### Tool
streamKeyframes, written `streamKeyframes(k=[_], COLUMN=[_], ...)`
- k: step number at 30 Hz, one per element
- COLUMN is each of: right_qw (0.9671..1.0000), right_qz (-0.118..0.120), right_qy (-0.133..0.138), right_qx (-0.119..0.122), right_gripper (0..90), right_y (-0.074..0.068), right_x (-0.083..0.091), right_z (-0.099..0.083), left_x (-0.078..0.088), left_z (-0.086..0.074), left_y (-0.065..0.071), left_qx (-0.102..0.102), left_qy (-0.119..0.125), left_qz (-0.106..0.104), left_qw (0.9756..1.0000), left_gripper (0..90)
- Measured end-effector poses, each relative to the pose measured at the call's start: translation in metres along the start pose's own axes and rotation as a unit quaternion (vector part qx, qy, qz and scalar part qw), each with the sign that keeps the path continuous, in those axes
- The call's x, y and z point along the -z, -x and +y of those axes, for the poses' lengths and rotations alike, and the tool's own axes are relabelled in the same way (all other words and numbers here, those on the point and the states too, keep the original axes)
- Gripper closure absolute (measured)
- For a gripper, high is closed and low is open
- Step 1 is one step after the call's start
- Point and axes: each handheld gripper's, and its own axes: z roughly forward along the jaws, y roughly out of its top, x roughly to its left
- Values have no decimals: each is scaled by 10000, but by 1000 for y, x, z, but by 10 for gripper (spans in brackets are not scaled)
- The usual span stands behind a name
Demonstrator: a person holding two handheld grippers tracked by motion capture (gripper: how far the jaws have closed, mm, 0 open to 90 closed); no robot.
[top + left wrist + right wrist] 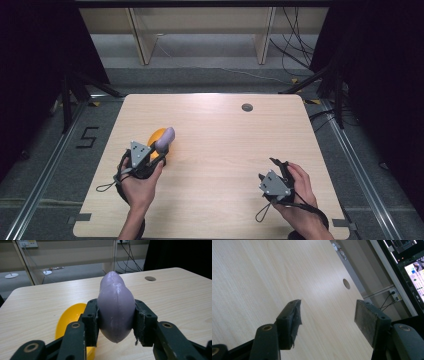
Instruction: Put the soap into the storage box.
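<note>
On the pale wood worktop, a yellow bowl sits just below and left of the left gripper, which pinches a purple eggplant-shaped toy between its jaws. The pick-up looks done, with placing likely left. The right gripper is spread, holding nothing.

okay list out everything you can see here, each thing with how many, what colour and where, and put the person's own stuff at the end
purple eggplant-shaped toy: 1, pale purple, clamped between the left jaws, left half of the table
yellow bowl: 1, yellow-orange, on the table under and beside the toy
table: 1, light wood, centre
cable hole: 1, grey, far right part of the tabletop
shelving unit: 1, beige, beyond the table
loose cables: several, black, floor at far right
left hand-held gripper: 1, black, shut on the toy
right hand-held gripper: 1, black, open, above the table's near right
hands: 2, holding the grippers
</note>
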Motion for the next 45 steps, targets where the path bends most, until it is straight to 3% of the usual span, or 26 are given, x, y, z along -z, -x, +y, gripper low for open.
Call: streamKeyframes(k=[18,29,45], right_qw=[9999,10000,9999], right_qz=[24,26,58], right_qy=[-13,-7,-18], right_qx=[-127,-53,-128], right_gripper=[383,382,381], right_y=[-1,-1,-2], right_x=[0,0,0], right_z=[0,0,0], left_x=[-7,-16,-35], left_z=[-4,-6,-9], left_y=[-13,-20,-30], left_qx=[158,132,156], left_qy=[8,-23,-93], left_qz=[345,529,782], left_qw=[9993,9985,9968], left_gripper=[589,589,589])
